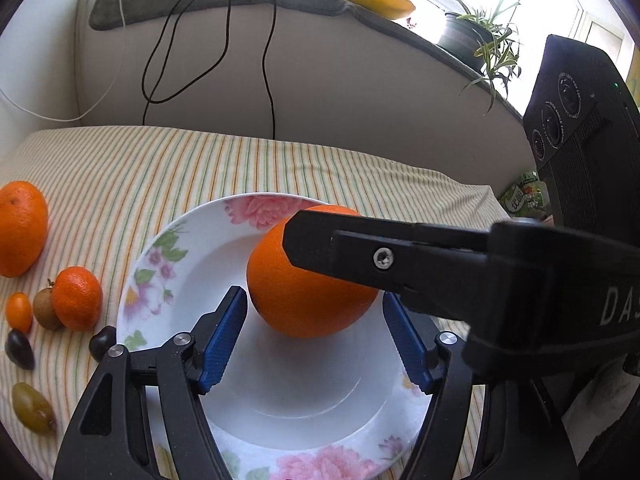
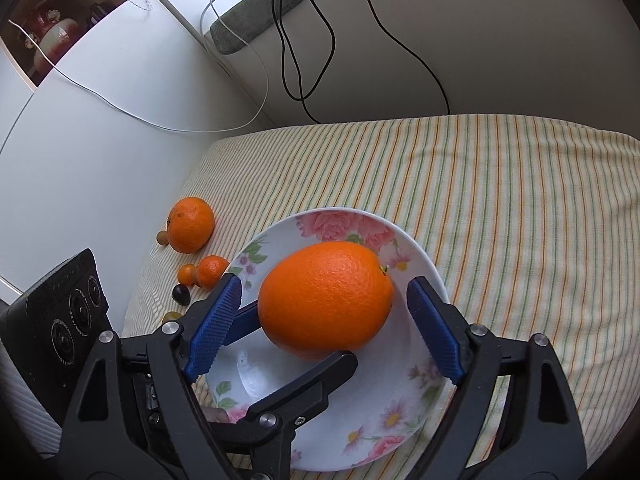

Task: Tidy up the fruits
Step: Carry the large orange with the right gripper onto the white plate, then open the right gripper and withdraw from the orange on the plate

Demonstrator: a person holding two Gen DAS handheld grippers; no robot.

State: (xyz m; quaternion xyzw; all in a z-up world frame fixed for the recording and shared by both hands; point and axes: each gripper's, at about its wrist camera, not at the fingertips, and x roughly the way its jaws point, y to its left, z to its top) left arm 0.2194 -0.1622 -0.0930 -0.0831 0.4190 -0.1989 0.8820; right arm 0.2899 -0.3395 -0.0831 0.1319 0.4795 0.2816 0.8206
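A large orange (image 2: 326, 300) lies in a white flowered plate (image 2: 400, 412) on the striped cloth. My right gripper (image 2: 326, 328) straddles it, open, with a gap on both sides between the blue pads and the peel. My left gripper (image 1: 314, 336) comes in from the other side, open too, its pad tips a hair off the orange (image 1: 308, 292). One black right finger (image 1: 360, 256) crosses over the fruit. Left of the plate (image 1: 192, 248) lie another orange (image 1: 20, 228), a mandarin (image 1: 76, 298) and several small fruits.
Loose small fruits lie close to the plate's left rim, among them a dark grape (image 1: 102, 342) and a greenish one (image 1: 32, 408). A wall with hanging cables (image 1: 268, 60) stands behind the table. A white cabinet (image 2: 80, 140) borders the left side. Striped cloth (image 2: 520, 200) spreads to the right.
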